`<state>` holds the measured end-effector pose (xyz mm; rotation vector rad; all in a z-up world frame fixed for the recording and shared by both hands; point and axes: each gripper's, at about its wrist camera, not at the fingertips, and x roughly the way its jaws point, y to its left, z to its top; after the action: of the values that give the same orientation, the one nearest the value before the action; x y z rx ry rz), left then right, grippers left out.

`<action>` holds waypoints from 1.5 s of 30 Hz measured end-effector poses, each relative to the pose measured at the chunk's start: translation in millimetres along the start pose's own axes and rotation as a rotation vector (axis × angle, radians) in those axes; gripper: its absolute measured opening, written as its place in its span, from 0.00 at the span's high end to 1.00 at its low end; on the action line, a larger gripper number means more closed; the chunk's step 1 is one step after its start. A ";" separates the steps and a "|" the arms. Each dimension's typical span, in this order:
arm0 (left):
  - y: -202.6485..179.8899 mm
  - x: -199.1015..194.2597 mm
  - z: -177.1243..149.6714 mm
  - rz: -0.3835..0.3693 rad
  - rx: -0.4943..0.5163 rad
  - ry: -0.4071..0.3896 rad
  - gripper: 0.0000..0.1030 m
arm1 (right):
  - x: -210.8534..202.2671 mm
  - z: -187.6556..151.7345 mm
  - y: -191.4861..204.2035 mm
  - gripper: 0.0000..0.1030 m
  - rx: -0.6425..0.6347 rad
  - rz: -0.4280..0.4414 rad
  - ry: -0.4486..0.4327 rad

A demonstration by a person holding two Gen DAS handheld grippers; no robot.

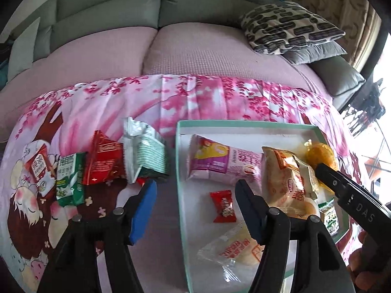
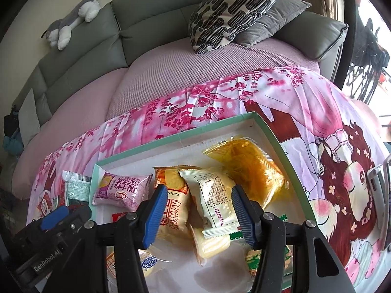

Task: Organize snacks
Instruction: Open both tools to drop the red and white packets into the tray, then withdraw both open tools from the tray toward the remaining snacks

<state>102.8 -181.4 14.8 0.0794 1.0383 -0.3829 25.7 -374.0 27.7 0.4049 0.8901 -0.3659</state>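
A teal-rimmed tray (image 1: 244, 123) lies on a pink floral cloth. My left gripper (image 1: 195, 190) stands open over the tray's left rim, nothing between its pads. Just below its right finger a red candy (image 1: 223, 206) lies in the tray, along with a purple roll packet (image 1: 220, 163) and a clear cake packet (image 1: 234, 246). My right gripper (image 2: 198, 195) straddles a white packet (image 2: 215, 202) and an orange roll packet (image 2: 173, 205) on the pile. Whether its pads press on them I cannot tell. A yellow packet (image 2: 249, 166) lies behind.
Left of the tray, several packets sit on the cloth (image 1: 195, 97): silver-green (image 1: 144, 151), red (image 1: 102, 161), green (image 1: 69, 180). Behind is a sofa with patterned pillows (image 1: 288, 26) and a plush toy (image 2: 73, 22). A blue pad of the left gripper (image 2: 55, 216) shows low left.
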 end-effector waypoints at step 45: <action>94.0 -28.2 -0.7 0.216 -0.207 -0.100 0.00 | -20.1 -5.6 52.1 0.00 -0.117 0.114 -0.065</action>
<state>122.1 -86.0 27.6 -0.0134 0.9541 -0.0817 34.7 -323.5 50.4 0.3324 0.8172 -0.2202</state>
